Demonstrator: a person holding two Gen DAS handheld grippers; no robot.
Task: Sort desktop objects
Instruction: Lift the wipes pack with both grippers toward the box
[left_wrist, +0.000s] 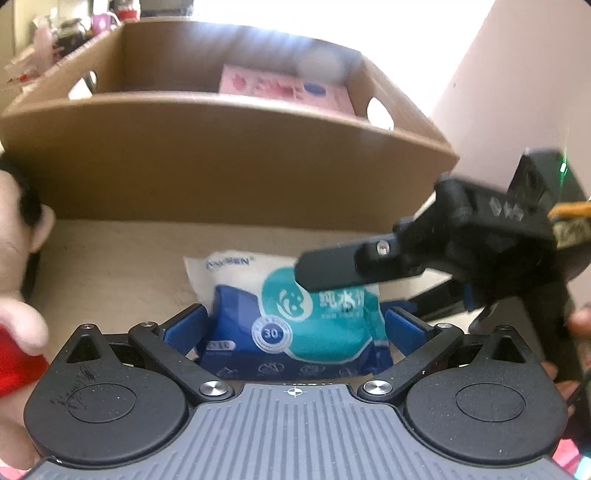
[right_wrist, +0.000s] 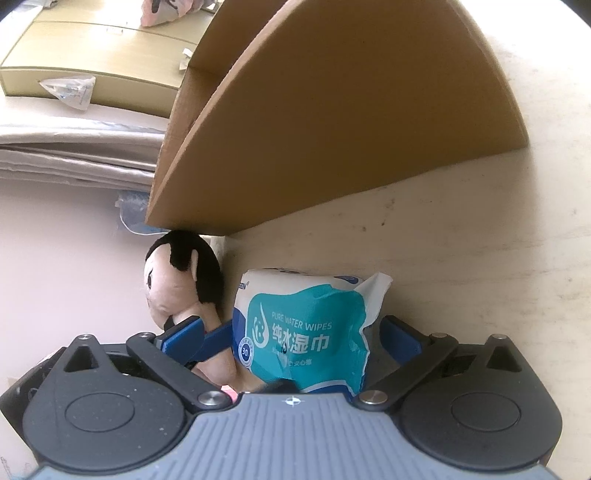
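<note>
A home bedroom: folded bedding (right_wrist: 74, 147), plush doll (right_wrist: 181, 280), cluttered shelf (left_wrist: 74, 26).

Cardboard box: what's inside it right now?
In the cardboard box, a pink pack lies flat against the far right side. The near wall hides the floor closest to the camera, so anything there can't be seen.

Glossy plastic wipes pack (right_wrist: 301, 332), matt brown cardboard box (left_wrist: 221, 162), plush cloth doll (right_wrist: 184, 280), scuffed pale surface (right_wrist: 480, 258)
</note>
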